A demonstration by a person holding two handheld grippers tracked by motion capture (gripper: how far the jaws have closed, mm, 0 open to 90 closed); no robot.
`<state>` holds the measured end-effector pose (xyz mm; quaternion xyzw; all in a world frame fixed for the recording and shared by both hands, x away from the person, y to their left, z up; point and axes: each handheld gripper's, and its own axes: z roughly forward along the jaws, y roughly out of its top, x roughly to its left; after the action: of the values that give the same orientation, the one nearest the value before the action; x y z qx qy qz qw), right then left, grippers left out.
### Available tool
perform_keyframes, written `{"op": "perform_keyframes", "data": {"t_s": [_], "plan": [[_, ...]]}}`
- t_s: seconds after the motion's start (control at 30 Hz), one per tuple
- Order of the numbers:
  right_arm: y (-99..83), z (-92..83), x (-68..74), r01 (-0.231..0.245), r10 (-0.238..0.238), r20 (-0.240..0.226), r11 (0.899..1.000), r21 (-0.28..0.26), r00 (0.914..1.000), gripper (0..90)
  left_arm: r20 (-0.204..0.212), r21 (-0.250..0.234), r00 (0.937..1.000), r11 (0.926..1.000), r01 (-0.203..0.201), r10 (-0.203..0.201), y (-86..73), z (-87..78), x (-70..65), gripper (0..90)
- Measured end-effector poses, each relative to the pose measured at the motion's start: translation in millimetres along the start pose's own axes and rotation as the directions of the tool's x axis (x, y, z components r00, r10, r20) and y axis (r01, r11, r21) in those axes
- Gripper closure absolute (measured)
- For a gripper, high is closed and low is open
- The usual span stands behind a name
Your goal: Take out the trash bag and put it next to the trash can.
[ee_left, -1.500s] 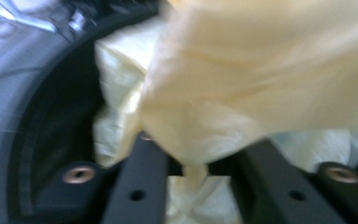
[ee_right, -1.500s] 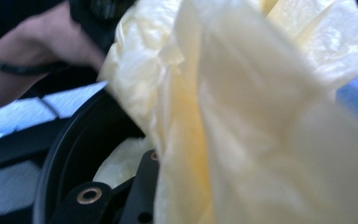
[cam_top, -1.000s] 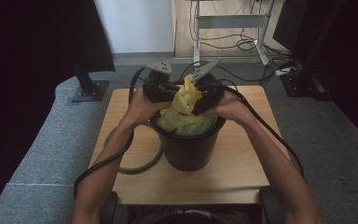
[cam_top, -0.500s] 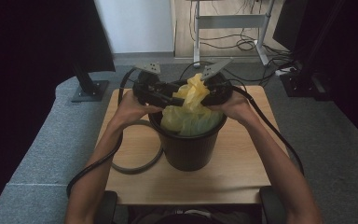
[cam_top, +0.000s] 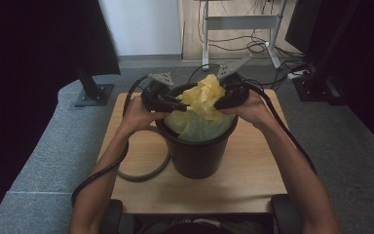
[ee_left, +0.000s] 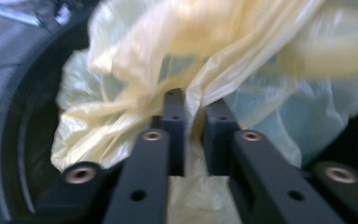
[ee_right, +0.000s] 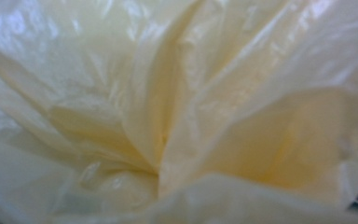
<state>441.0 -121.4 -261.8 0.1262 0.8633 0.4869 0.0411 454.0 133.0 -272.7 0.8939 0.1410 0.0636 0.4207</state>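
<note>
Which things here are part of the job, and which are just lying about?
In the job:
yellow plastic bag
black bin
left gripper, shut on the bag
right gripper

Lying about:
metal stand
floor cables
black stand base

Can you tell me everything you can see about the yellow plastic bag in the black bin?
The yellow bag is thin, shiny, crinkly plastic, pale and partly see-through. It sits inside the round black bin on the wooden table, its lower part lining the bin and its top bunched into a crumpled peak above the rim. The left gripper pinches a fold between its black jaws. The right gripper presses into it from the other side.
</note>
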Motion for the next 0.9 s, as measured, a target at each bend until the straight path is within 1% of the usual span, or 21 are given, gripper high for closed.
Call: {"op": "perform_keyframes", "data": {"t_s": [0.03,0.07,0.13,0.17,0.2,0.23,0.3,0.33,0.37,0.4,0.43,0.47,0.5,0.57,0.63,0.67,0.73,0.8,0.83,0.87,0.9], "plan": [[-0.3,2.5,0.3,0.005,-0.005,-0.005,1.000,0.015,1.0000,72.7,0.002,-0.023,1.0000,0.9997,0.000,0.000,2.5,-1.7,-0.6,86.4],[-0.3,5.4,0.8,0.013,-0.014,0.003,1.000,0.027,0.9999,67.0,0.018,-0.049,0.9998,0.9988,0.006,-0.005,5.2,-3.2,-1.5,87.4],[0.3,12.4,1.1,0.011,-0.013,0.021,0.999,0.053,0.9997,47.7,0.043,-0.079,0.9991,0.9968,-0.003,0.006,11.8,-4.8,-4.0,87.8],[0.5,16.1,0.4,0.007,-0.009,0.028,0.998,0.055,0.9996,35.2,0.059,-0.090,0.9982,0.9959,-0.007,0.012,15.3,-4.2,-5.7,87.8],[0.9,19.5,-0.3,-0.002,0.000,0.049,0.999,0.044,0.9988,25.9,0.069,-0.095,0.9974,0.9954,-0.014,0.020,18.8,-2.9,-7.8,87.8],[1.8,22.6,-0.9,-0.016,0.013,0.057,0.999,0.045,0.9983,20.6,0.078,-0.094,0.9964,0.9952,-0.024,0.031,22.3,-1.0,-10.0,87.8],[4.4,28.2,0.5,-0.016,0.012,0.062,0.998,0.061,0.9980,17.0,0.113,-0.108,0.9921,0.9932,-0.042,0.054,28.9,4.0,-14.4,87.8],[5.8,31.2,1.7,-0.006,0.003,0.059,0.998,0.064,0.9983,17.8,0.130,-0.117,0.9894,0.9918,-0.051,0.066,32.0,6.5,-16.9,87.8],[7.2,34.2,3.5,-0.003,-0.001,0.056,0.997,0.075,0.9984,22.2,0.146,-0.128,0.9867,0.9904,-0.053,0.071,34.9,8.6,-19.2,87.9],[8.0,37.0,5.0,0.011,-0.016,0.058,0.996,0.090,0.9982,33.4,0.152,-0.129,0.9854,0.9899,-0.058,0.077,37.5,10.2,-21.3,87.9],[8.0,38.3,6.4,0.028,-0.034,0.052,0.994,0.105,0.9981,46.4,0.141,-0.122,0.9864,0.9904,-0.066,0.083,38.8,10.6,-22.9,87.8],[7.4,37.8,7.8,0.043,-0.049,0.057,0.993,0.112,0.9971,54.4,0.131,-0.121,0.9881,0.9906,-0.065,0.080,38.9,9.6,-23.0,87.3],[6.2,36.4,7.8,0.051,-0.058,0.064,0.993,0.110,0.9963,63.2,0.115,-0.120,0.9910,0.9912,-0.055,0.069,38.3,7.3,-22.3,83.8],[3.0,32.8,7.0,0.056,-0.067,0.100,0.992,0.113,0.9927,74.8,0.072,-0.132,0.9965,0.9907,-0.031,0.041,34.7,-0.3,-18.7,68.0],[0.2,26.7,4.0,0.049,-0.060,0.122,0.995,0.089,0.9908,79.2,0.072,-0.157,0.9974,0.9876,0.004,0.008,27.4,-8.9,-13.0,51.5],[-1.0,23.2,2.8,0.036,-0.046,0.125,0.996,0.081,0.9911,79.7,0.062,-0.169,0.9980,0.9854,0.021,-0.011,22.7,-13.0,-9.8,43.7],[-2.4,15.8,-0.3,0.026,-0.035,0.134,0.997,0.066,0.9904,79.7,0.048,-0.184,0.9978,0.9814,0.054,-0.046,11.2,-18.7,-2.6,32.1],[-2.2,9.2,-1.0,0.016,-0.022,0.130,0.999,0.046,0.9912,79.7,0.043,-0.174,0.9959,0.9811,0.086,-0.079,-0.3,-19.5,5.0,27.1],[-1.5,6.3,-0.8,0.019,-0.024,0.124,0.999,0.039,0.9920,79.6,0.041,-0.158,0.9954,0.9832,0.092,-0.086,-5.1,-18.5,8.1,26.7],[-0.5,4.2,-0.1,0.022,-0.026,0.118,0.999,0.029,0.9927,79.5,0.045,-0.144,0.9950,0.9850,0.095,-0.089,-9.1,-16.7,10.5,27.3],[0.5,2.3,0.6,0.022,-0.024,0.111,1.000,0.020,0.9936,79.3,0.056,-0.130,0.9948,0.9872,0.092,-0.085,-12.0,-14.8,12.3,30.5]]}}
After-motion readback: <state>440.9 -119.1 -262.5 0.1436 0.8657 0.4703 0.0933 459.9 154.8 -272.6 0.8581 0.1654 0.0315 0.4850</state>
